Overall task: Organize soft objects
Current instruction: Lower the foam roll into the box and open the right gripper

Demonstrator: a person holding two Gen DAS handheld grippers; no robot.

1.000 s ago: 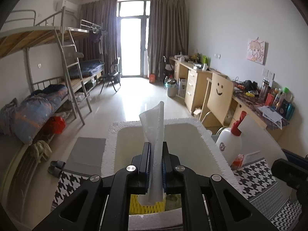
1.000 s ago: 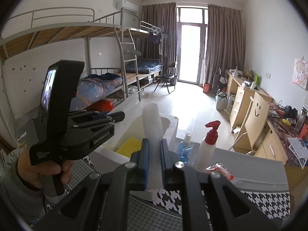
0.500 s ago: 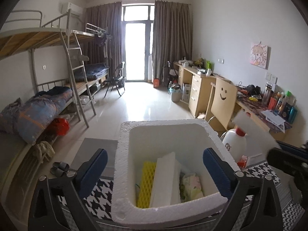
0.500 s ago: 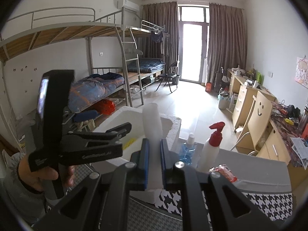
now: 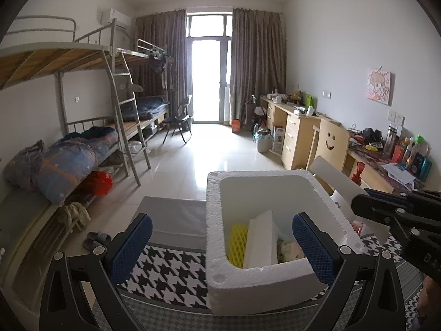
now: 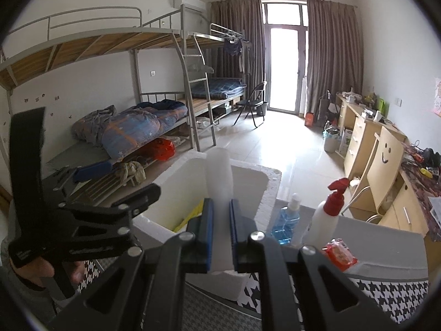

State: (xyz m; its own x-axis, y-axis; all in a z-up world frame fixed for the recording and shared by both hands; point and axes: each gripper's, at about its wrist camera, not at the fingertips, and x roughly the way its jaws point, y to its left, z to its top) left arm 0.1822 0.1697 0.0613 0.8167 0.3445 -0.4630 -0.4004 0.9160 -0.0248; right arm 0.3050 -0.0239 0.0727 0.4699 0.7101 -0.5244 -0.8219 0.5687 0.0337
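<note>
Left hand-held gripper: its blue-padded fingers stood wide apart with nothing between them, poised over the near edge of the foam box; in the right wrist view it showed at the left, gripped by a hand.
Right hand-held gripper: jaws pressed together on a white foam sheet; in the left wrist view it reached in from the right.
White foam sheet: stood upright between the blue pads, its top rising above them in front of the box; from the left wrist view it appeared as a tilted white panel just right of the box.
Foam box: open-topped white container resting on the worktop.
Box contents: a white foam slab leaned near the middle, a yellow mesh pad touching it on the left, and a pale soft packet on the right.
Worktop: covered with a black-and-white houndstooth cloth.
Right of the box: a blue liquid bottle, a white bottle with a red pump and a red packet stood close together.
</note>
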